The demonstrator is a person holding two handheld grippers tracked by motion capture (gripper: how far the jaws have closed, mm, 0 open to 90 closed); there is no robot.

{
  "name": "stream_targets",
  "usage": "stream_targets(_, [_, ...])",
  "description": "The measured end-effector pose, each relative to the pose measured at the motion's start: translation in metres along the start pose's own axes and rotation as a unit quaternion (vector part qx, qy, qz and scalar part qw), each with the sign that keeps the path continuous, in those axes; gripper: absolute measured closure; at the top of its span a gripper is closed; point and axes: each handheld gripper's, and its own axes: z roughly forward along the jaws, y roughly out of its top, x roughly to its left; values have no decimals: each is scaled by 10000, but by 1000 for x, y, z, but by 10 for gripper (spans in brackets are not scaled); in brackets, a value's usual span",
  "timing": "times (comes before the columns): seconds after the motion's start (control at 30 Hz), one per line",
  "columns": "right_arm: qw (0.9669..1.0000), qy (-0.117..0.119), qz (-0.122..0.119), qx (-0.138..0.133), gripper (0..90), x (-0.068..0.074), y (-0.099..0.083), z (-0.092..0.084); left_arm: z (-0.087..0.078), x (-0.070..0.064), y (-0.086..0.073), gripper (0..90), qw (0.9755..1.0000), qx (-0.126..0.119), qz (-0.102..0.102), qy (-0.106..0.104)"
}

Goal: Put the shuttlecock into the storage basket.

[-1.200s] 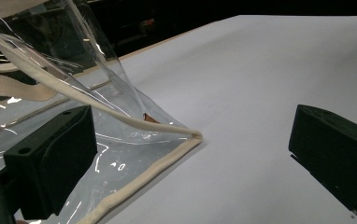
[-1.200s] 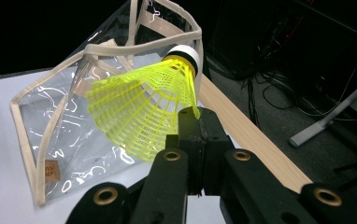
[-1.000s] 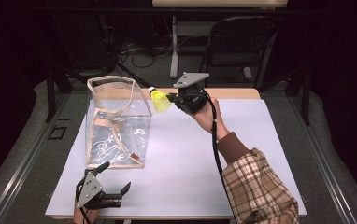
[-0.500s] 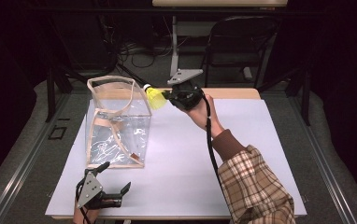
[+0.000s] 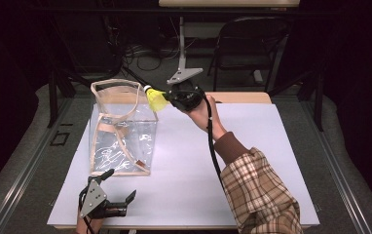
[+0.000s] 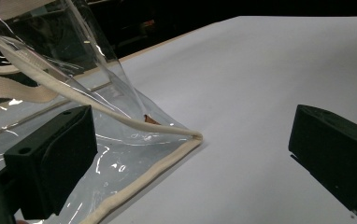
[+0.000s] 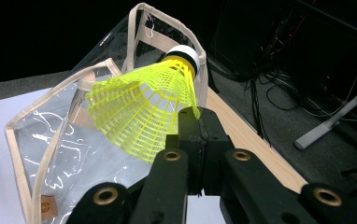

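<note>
One yellow mesh shuttlecock (image 5: 157, 99) is pinched by its skirt rim in the right gripper (image 5: 170, 96). It is beside the clear plastic bag (image 5: 120, 127) with beige trim. Left gripper (image 5: 118, 194) jaws wide, nothing held.

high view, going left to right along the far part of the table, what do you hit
clear bag → yellow shuttlecock → right claw, shut on the shuttlecock's skirt → the hand holding it

Plaid sleeve (image 5: 259, 195), black tool (image 5: 167, 97), black cable (image 5: 212, 146)
</note>
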Motion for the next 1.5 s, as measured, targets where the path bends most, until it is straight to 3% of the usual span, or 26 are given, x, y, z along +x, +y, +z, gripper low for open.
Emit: stream_targets(1.5, [9999,-21,148,-58,900,-4,34,22,0,0,0,10,10000,-28,-37,8])
